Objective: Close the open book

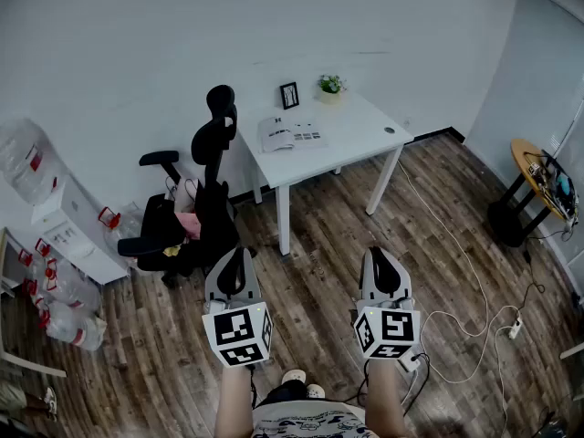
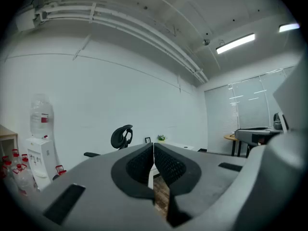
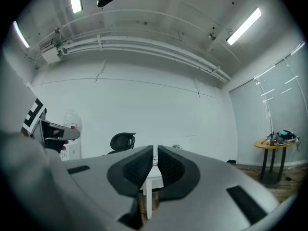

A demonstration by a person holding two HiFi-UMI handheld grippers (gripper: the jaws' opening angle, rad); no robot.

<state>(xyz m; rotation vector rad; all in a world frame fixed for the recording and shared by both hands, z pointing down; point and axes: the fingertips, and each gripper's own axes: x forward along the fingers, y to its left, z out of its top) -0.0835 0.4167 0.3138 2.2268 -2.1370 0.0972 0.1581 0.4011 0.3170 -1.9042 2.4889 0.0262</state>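
An open book (image 1: 291,135) lies flat on the white table (image 1: 356,135) across the room, near the table's left end. My left gripper (image 1: 235,265) and right gripper (image 1: 384,261) are held level side by side over the wooden floor, well short of the table. Both are shut with nothing between their pads. In the left gripper view the left gripper (image 2: 153,154) points toward the table (image 2: 179,146); the right gripper (image 3: 155,158) does the same, with a table leg (image 3: 146,197) seen through the slit below its jaws.
A black office chair (image 1: 196,199) stands left of the table. On the table are a small picture frame (image 1: 289,95) and a potted plant (image 1: 330,88). A water dispenser (image 1: 68,231) with bottles is at left, a round side table (image 1: 534,185) at right, and cables (image 1: 465,313) on the floor.
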